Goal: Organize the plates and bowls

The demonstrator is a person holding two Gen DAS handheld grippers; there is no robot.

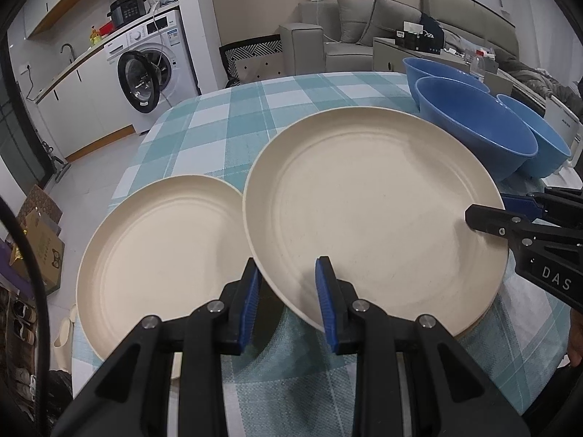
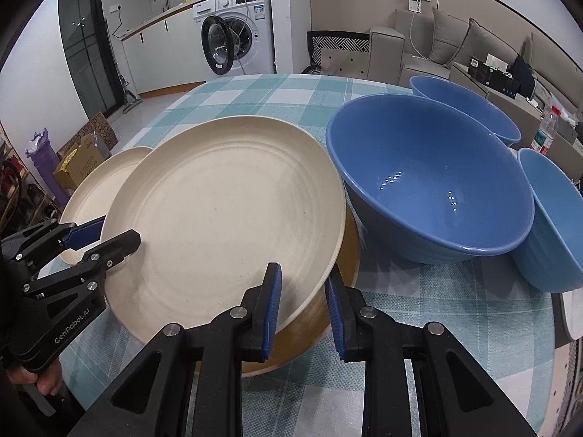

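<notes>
A large cream plate [image 1: 371, 215] [image 2: 226, 218] is tilted above the checked tablecloth, over a second plate [image 2: 320, 327] beneath it. My left gripper [image 1: 288, 306] straddles its near-left rim, jaws apart with a gap on both sides. My right gripper [image 2: 304, 306] straddles the near-right rim the same way; it also shows in the left wrist view [image 1: 488, 215]. The left gripper shows in the right wrist view [image 2: 109, 236]. Another cream plate [image 1: 156, 255] [image 2: 98, 185] lies flat to the left. Three blue bowls [image 2: 430, 182] [image 1: 473, 127] stand at the right.
The table [image 1: 233, 123] has a teal checked cloth; its left edge drops to the floor with boxes [image 1: 40, 240]. A washing machine [image 1: 153, 69] and a sofa [image 1: 364, 29] stand beyond the table. A water bottle [image 2: 544, 131] stands behind the bowls.
</notes>
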